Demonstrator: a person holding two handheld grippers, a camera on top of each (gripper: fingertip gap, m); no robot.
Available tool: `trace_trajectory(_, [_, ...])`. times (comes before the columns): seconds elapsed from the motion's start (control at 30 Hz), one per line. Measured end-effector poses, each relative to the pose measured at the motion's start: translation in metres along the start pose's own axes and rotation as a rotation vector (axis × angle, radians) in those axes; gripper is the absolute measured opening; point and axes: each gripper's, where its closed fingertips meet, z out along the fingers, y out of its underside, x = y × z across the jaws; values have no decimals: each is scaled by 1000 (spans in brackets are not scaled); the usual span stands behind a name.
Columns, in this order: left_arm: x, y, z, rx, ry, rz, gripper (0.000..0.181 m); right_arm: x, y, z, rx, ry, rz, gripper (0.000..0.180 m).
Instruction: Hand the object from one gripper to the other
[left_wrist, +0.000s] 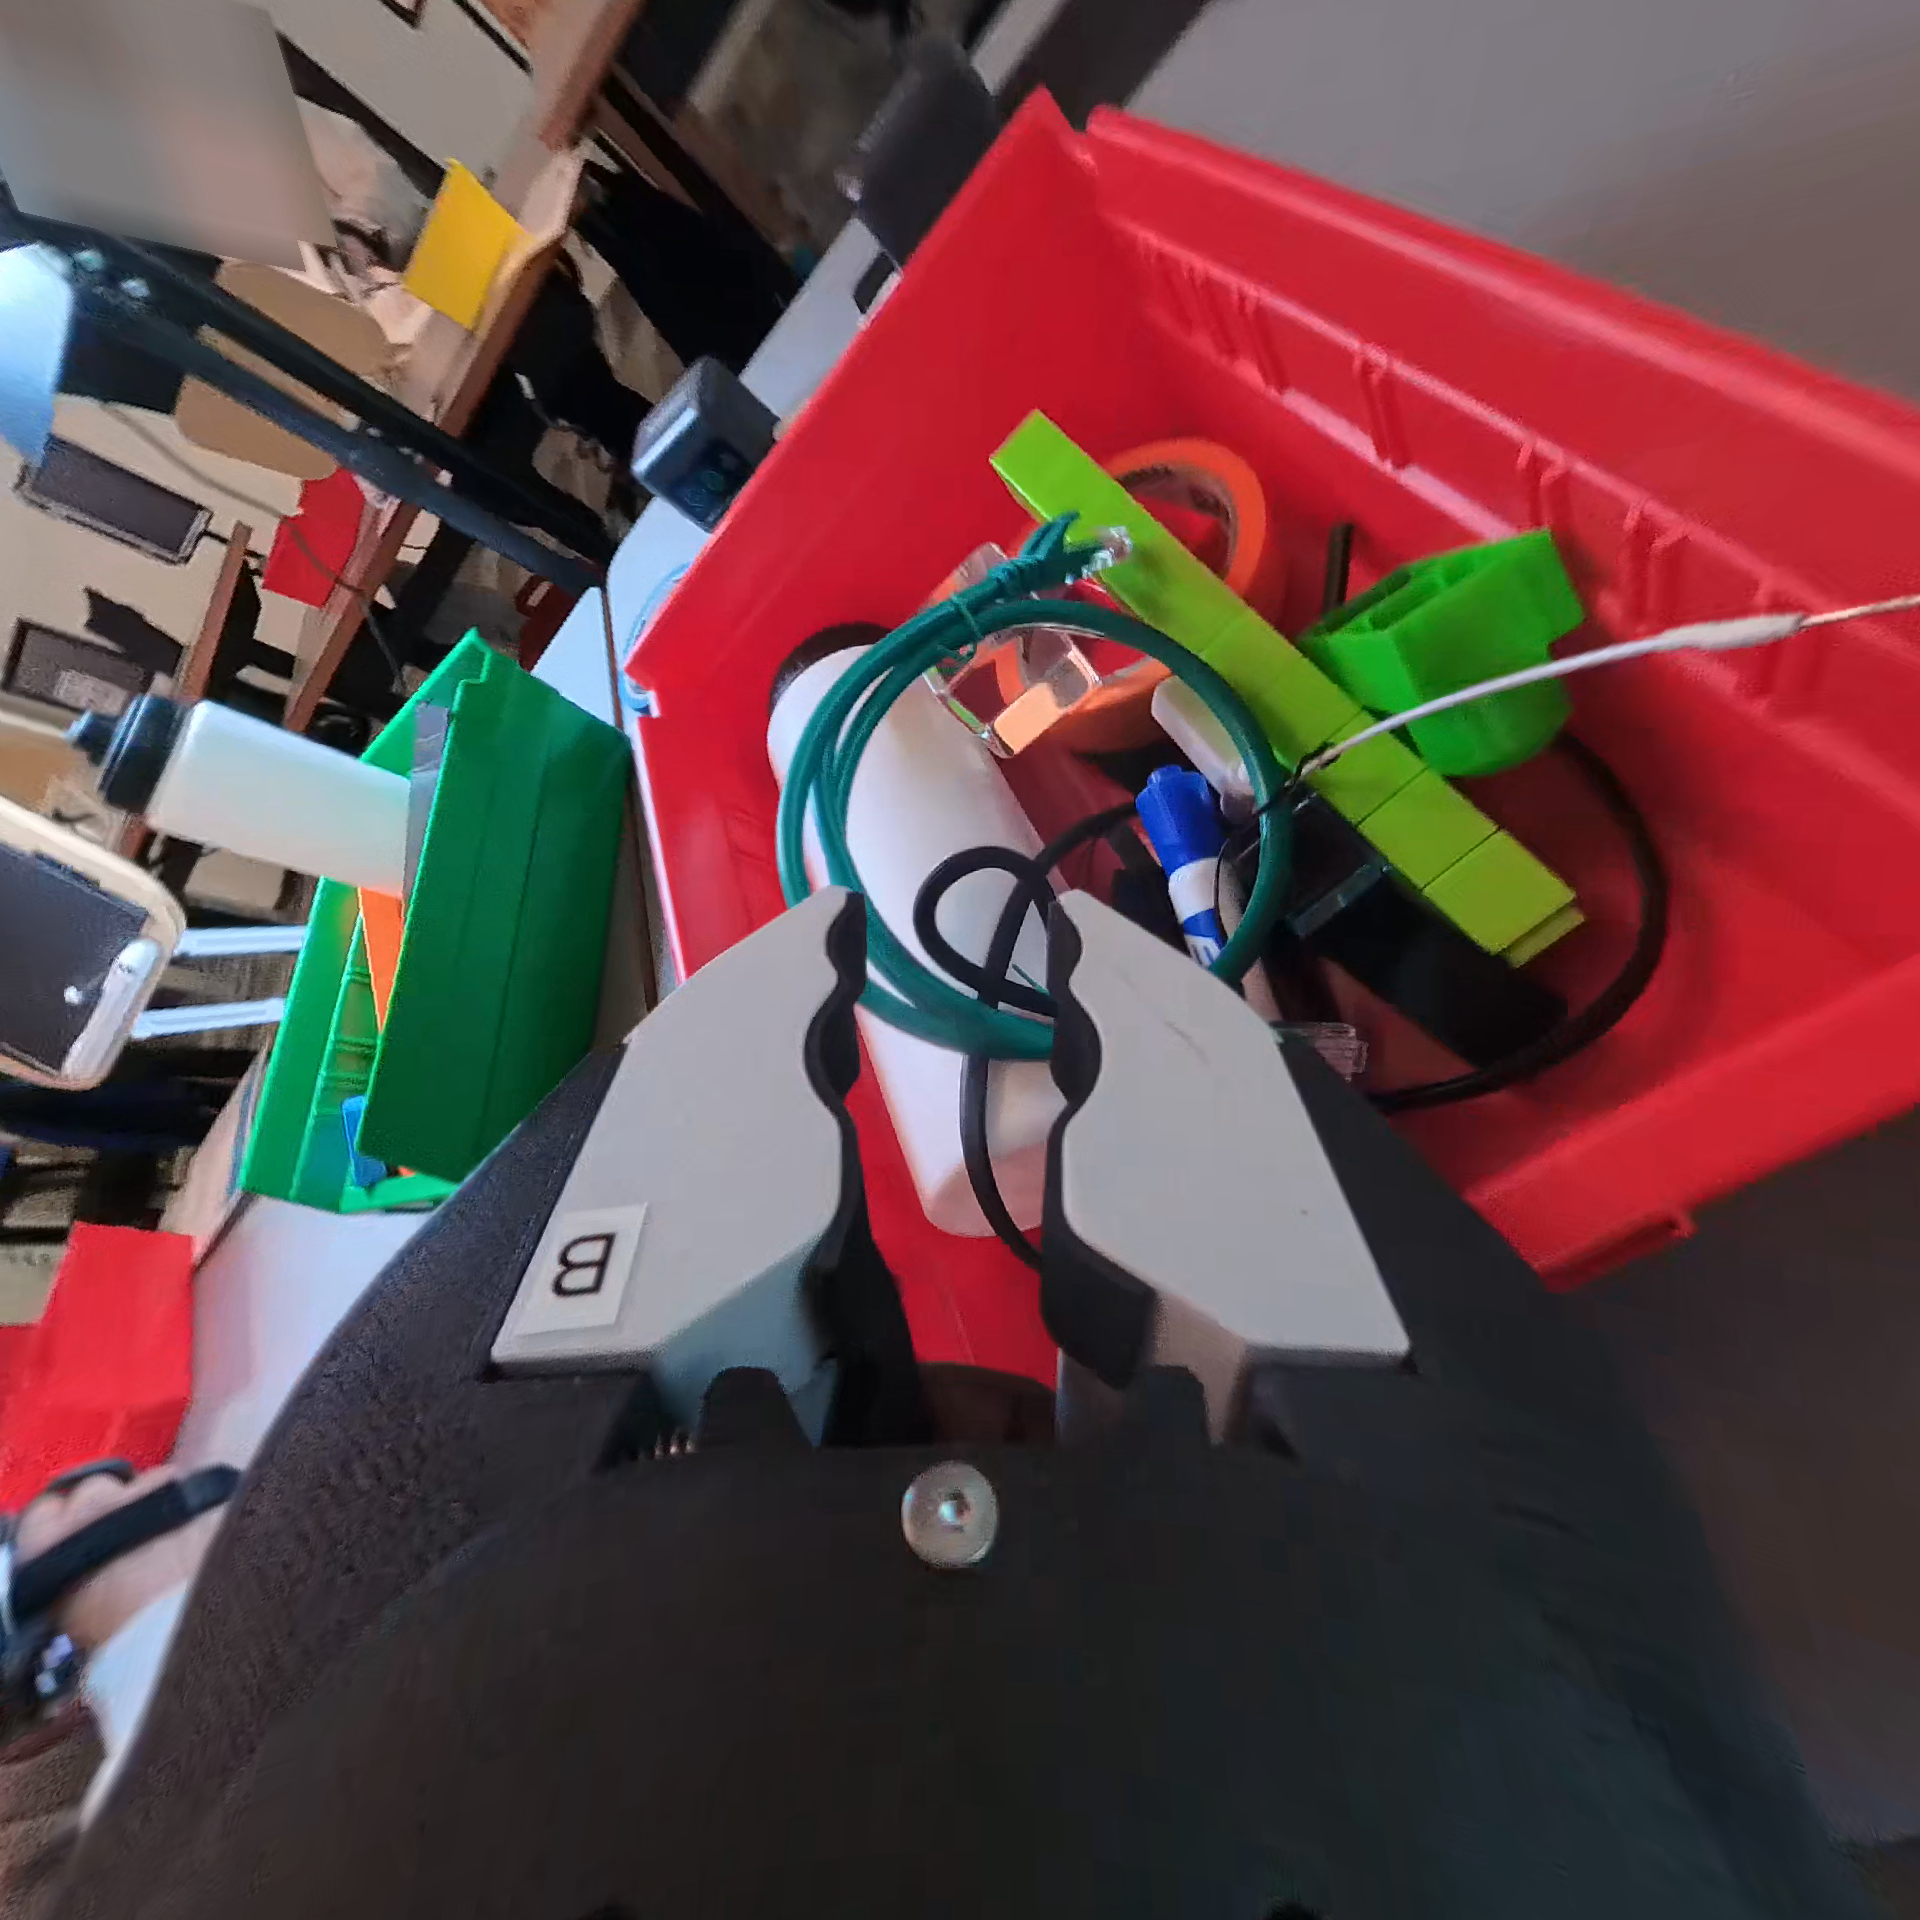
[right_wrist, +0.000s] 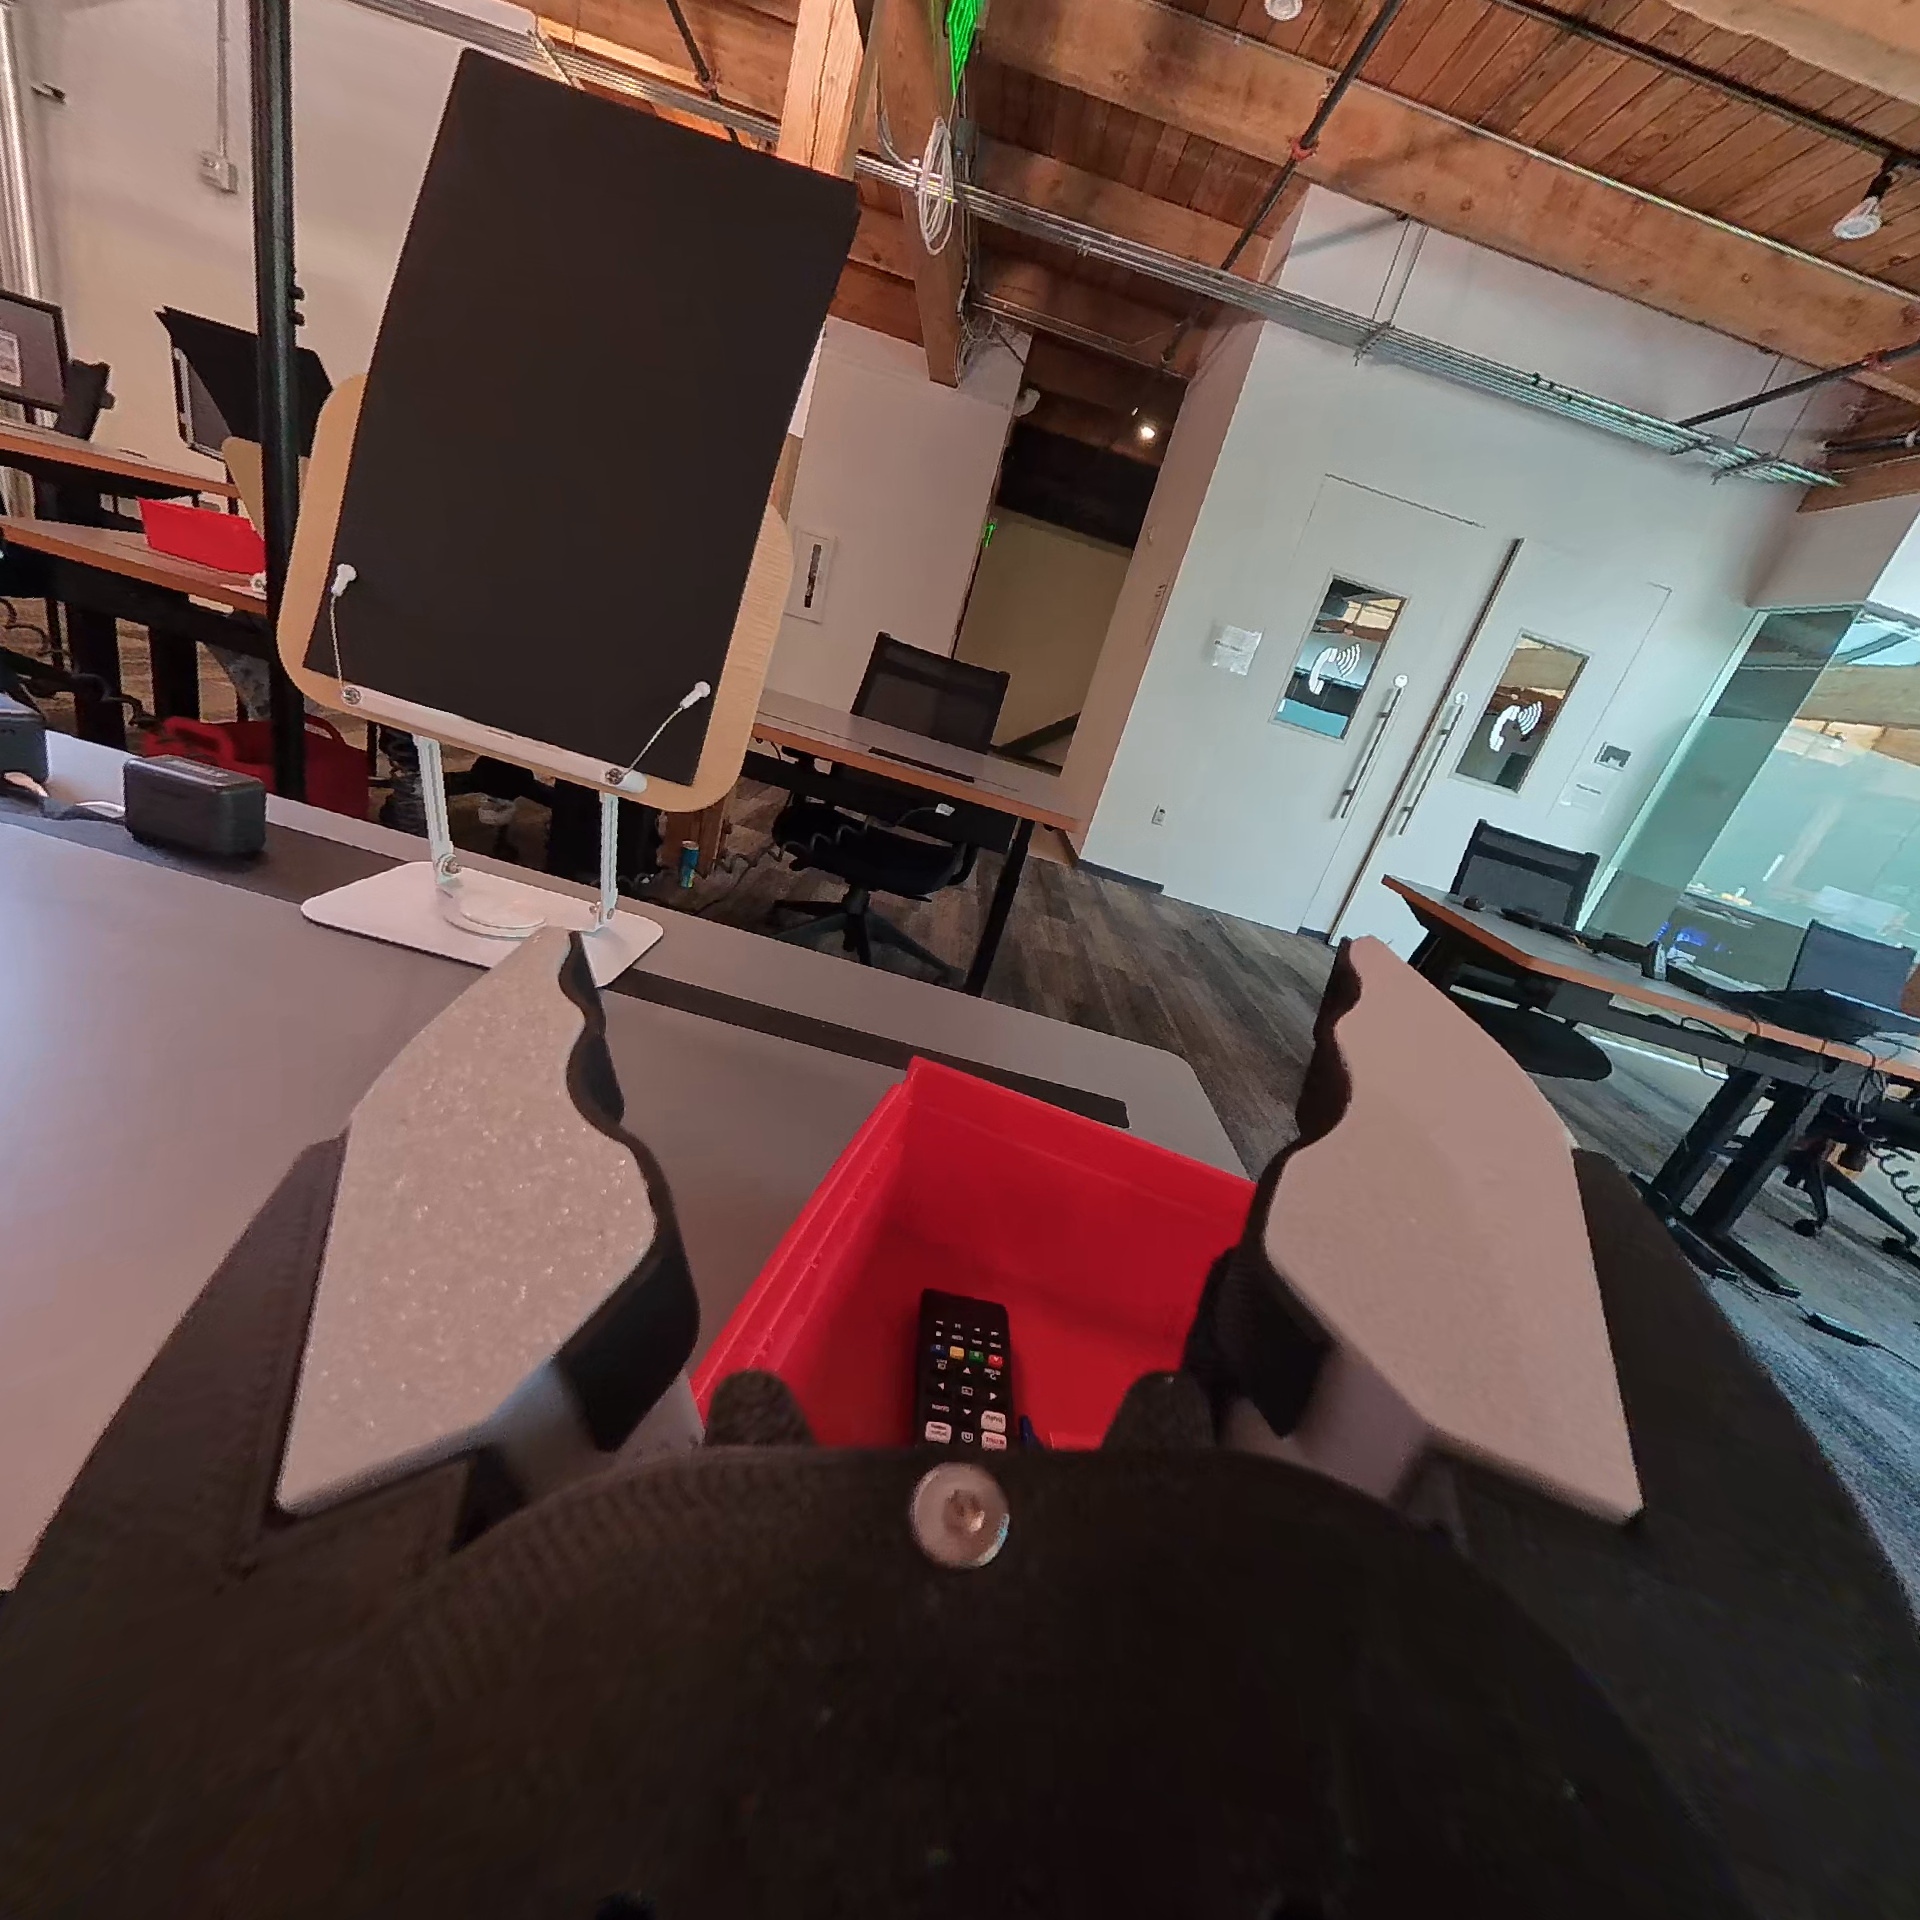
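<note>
L claw (left_wrist: 951, 935): over the cluttered red bin (left_wrist: 1714, 582), jaws part-open w/ a narrow gap; green cable coil (left_wrist: 1039, 821) and thin black cable (left_wrist: 982, 1101) run through the gap, but pads don't look pressed on either. Reads as nothing gripped yet; prob. lining up for a pick.
R claw (right_wrist: 961, 997): jaws wide apart, nothing between them; held above a 2nd red bin (right_wrist: 1039, 1195) – prob. waiting to receive.
Task obj: can't tell which item is meant. Likeliest the green cable coil or the white tube (left_wrist: 914, 831) under it, both nearest the L claw tips, toward the bin's near-left wall.
Bin contents (L): lime brick bar (left_wrist: 1299, 686) slanted across the pile, propped on stuff below; green printed part (left_wrist: 1455, 644) beside it near the far-right wall; orange tape roll (left_wrist: 1205, 488) at the far wall; blue-capped marker (left_wrist: 1184, 842) mid-bin; clear block (left_wrist: 1029, 696) on the coil. All tangled, so a lift may drag neighbours.
Bin contents (R): black remote (right_wrist: 964, 1371) flat on the floor by the near wall.
Desk (right_wrist: 208, 1039): 2nd bin sits at its far-right corner; tablet stand (right_wrist: 561, 468) at the far edge, well apart from the bin.
Green bin (left_wrist: 488, 914): left of the cluttered bin, just beside it.
Stage: early; no handover yet.
</note>
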Motion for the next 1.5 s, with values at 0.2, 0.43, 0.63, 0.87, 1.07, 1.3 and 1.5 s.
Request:
trace_trajectory(0.2, [-5, 8, 25, -135, 71, 157, 28, 2, -1, -1, 10, 7, 5, 128])
trace_trajectory(0.43, [-17, 1, 26, -126, 40, 149, 5, 1, -2, -1, 13, 6, -2, 127])
trace_trajectory(0.63, [-72, -61, -16, 175, -247, -44, 5, -4, -4, 0, 17, -5, -9, 127])
trace_trajectory(0.87, [-86, -151, -81, 513, -294, -143, 5, -20, -14, -1, 50, -62, 8, 125])
trace_trajectory(1.07, [-44, -243, -141, 850, -119, -193, 4, -72, -46, -9, 188, -269, 49, 120])
trace_trajectory(1.3, [35, -301, -176, 1100, 76, -304, 4, -185, -100, -52, 515, -590, 5, 105])
trace_trajectory(1.5, [83, -309, -183, 1213, 203, -374, 4, -272, -87, -71, 572, -721, -164, 71])
